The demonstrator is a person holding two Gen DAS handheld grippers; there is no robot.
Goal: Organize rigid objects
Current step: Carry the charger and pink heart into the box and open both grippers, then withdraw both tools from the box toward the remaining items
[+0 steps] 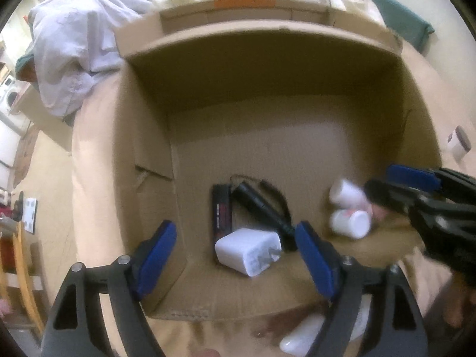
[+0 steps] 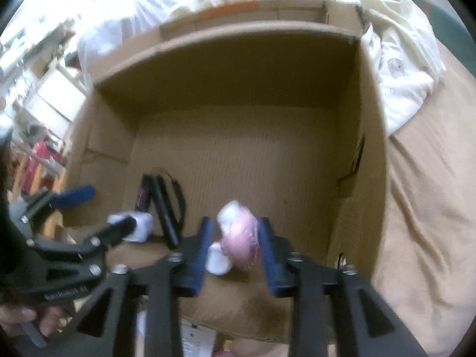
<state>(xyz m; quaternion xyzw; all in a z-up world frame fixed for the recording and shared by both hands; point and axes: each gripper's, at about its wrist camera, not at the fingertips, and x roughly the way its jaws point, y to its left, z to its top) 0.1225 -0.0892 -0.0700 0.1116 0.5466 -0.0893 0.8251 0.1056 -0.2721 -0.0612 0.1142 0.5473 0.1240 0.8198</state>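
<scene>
We see a beige bed running under the scene and off to the right. Crumpled white bedding lies heaped at the upper left, and a cream quilt with small prints is bunched at the upper right. A green pillow peeks out behind it. At the far left stand a washer and a yellow wooden chair, both blurred.

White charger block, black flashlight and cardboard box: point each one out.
white charger block [image 1: 248, 251], left wrist view, on its top face.
black flashlight [image 1: 261, 205], left wrist view, mid-barrel.
cardboard box [image 2: 226, 68], right wrist view, inner far wall.
</scene>
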